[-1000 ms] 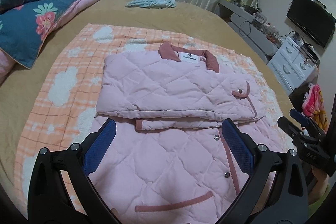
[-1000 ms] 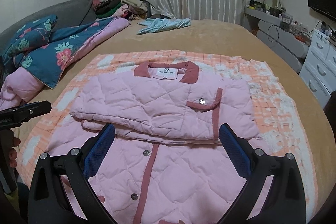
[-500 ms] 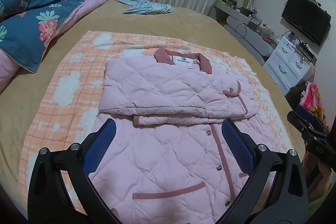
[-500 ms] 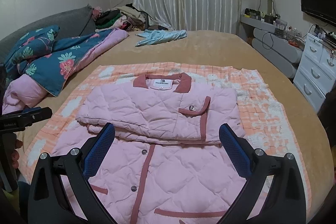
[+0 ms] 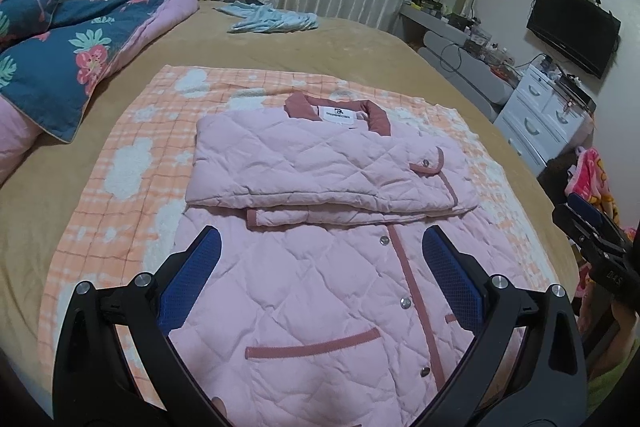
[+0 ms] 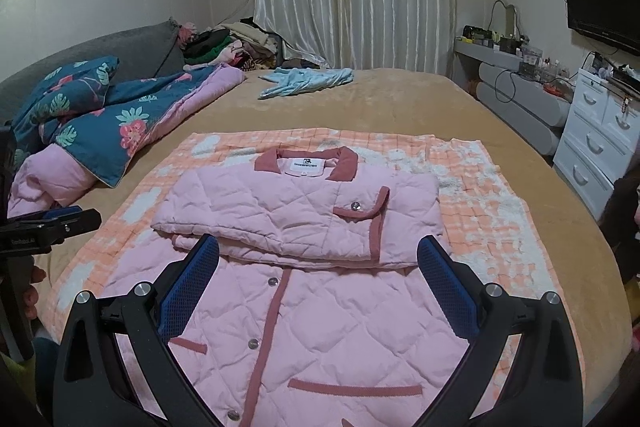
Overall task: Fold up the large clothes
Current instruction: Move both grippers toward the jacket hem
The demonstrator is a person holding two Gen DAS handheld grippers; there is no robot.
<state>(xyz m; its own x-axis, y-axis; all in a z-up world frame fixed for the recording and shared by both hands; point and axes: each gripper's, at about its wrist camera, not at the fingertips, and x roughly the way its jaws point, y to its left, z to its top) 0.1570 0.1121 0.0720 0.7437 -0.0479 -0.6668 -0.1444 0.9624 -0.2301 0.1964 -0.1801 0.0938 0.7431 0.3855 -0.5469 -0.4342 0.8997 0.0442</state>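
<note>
We see two identical grippers: left gripper point(image 5: 318, 277) and right gripper point(image 6: 318, 285), each a black plastic frame, blue mesh-textured pads point(image 5: 190, 285) on the fingers, silver screws point(image 5: 141, 279) at the joints. White lettering on one body, too small to read.

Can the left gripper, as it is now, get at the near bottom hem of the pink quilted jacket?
Probably yes. The left gripper is open above the lower half of the pink quilted jacket, and nothing lies on that part. The hem itself is hidden behind the gripper body.
</note>
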